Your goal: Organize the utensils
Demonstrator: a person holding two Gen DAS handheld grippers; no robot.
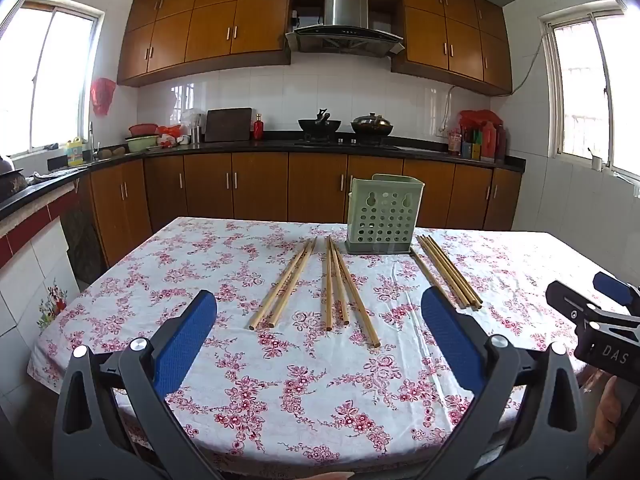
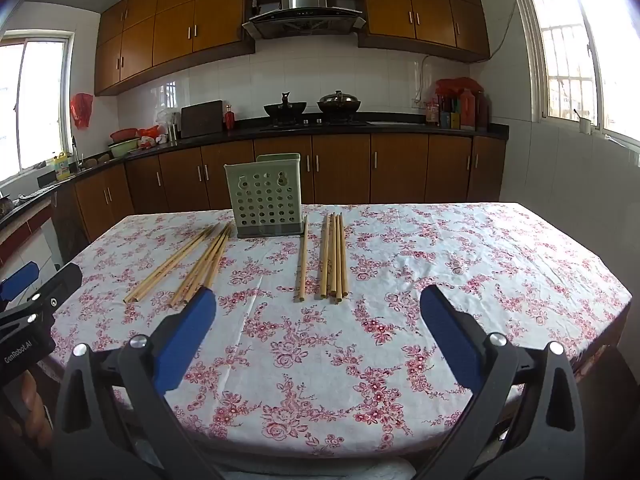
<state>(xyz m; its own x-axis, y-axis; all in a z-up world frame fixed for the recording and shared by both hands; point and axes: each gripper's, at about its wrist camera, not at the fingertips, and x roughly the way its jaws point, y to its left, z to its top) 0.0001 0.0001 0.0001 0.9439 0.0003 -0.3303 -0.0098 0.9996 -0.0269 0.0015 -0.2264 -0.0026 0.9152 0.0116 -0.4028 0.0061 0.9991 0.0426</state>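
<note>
I have both grippers hovering over the near edge of the table point(image 1: 208, 248), tilted a little downward, and nothing is picked up yet. My left gripper point(image 1: 318, 306) has its jaws spread wide with nothing between them; my right gripper point(image 2: 318, 302) is the same, wide apart and empty.

The chopsticks lie in three loose bunches on the flowered cloth, all ahead of me, with their long axes running away from me toward the green holder point(image 1: 382, 214), which stands upright at the far side. In the left view the left bunch point(image 1: 284, 284) and the middle bunch point(image 1: 340, 288) sit straight ahead between the jaws, so those fall to my left hand. The right bunch point(image 2: 332, 256) lies straight ahead of my right gripper, its near ends just beyond the fingertips, so that hand is nearer to it.

Since the sticks point along my fingers, I judge a plain forward reach lets the jaws close across them.
</note>
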